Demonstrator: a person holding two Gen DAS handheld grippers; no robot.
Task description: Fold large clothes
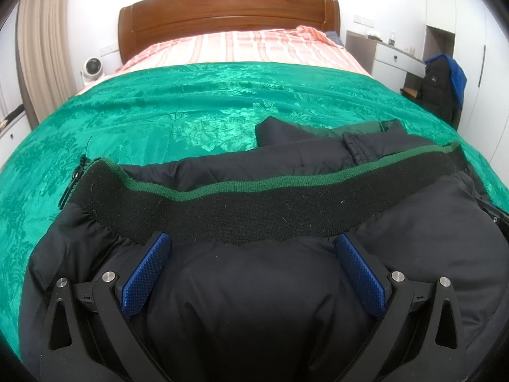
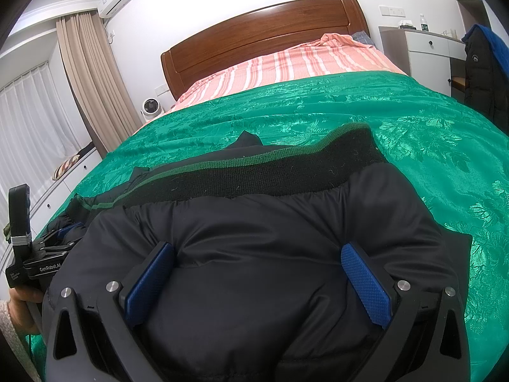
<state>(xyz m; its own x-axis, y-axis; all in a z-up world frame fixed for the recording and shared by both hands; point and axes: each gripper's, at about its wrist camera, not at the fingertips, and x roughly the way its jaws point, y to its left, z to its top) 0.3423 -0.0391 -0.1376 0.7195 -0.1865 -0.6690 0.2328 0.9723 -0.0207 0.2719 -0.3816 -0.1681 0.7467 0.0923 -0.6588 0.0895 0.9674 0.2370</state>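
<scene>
A dark puffer jacket (image 1: 254, 286) lies bunched on the near end of the bed, on top of a shiny green bedspread (image 1: 152, 111) with a woven flower pattern. Its black knitted hem band (image 1: 254, 210), edged with a thin green stripe, runs across the heap from the bed's left side toward its right, and a zipper end (image 1: 71, 178) pokes out at the band's left tip. Beyond the band a folded part of the jacket shows a bit of green lining (image 1: 350, 129).

The left gripper (image 1: 253, 267) sits low over the padded cloth just this side of the hem band, jaws spread wide, with a fat bulge of jacket swelling up between the blue pads (image 1: 146, 277); nothing is pinched. The right gripper (image 2: 257, 273) is set the same way further along the jacket, toward the bed's right edge, jaws wide and padding puffed up between them. In the right wrist view the left gripper's body shows at the far left, held by a hand (image 2: 22, 302) in a fuzzy sleeve.

Past the green cover, a pink striped sheet (image 1: 241, 47) reaches the wooden headboard (image 1: 222, 12). A small white fan (image 1: 92, 68) stands at the bed's left, a white dresser (image 1: 394, 55) at its right, with a dark coat (image 1: 437, 86) hanging nearby.
</scene>
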